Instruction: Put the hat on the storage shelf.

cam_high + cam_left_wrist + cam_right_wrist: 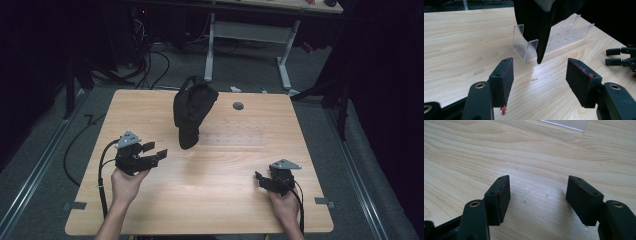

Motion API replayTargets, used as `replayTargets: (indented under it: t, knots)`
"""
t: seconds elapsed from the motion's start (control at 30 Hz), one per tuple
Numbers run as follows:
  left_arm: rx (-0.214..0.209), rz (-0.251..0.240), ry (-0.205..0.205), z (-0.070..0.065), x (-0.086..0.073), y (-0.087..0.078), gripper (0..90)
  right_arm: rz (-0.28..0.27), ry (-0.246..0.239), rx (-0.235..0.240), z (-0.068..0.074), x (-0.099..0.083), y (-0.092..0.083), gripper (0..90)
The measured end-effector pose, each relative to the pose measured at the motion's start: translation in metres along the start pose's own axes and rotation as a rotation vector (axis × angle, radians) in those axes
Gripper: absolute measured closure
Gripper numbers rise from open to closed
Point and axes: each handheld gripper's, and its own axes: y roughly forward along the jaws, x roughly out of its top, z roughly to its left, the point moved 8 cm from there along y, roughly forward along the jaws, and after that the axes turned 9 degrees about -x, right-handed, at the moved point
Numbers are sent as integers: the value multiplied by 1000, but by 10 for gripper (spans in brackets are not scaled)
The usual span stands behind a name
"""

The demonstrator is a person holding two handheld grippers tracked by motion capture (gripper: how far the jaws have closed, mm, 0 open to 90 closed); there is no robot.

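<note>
Lab: wooden table, cables on grey floor, dark curtains, second desk.

High cam overhead facing forward-down, 2 gripper cams low, close, sharing table

Top of the black bag cut off by the upper edge; clear stand partly behind it.

Black cap perched tilted on a clear stand.
</note>
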Motion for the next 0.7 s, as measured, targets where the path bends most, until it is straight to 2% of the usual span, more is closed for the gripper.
replayTargets:
  t: [0.47, 0.7]
  knots:
    - [5, 4, -25, 1, -16, -7, 390, 0, 0, 0, 0, 0, 0, 364]
    - [33, 11, -42, 8, -26, -9, 382, -1, -2, 0, 0, 0, 0, 364]
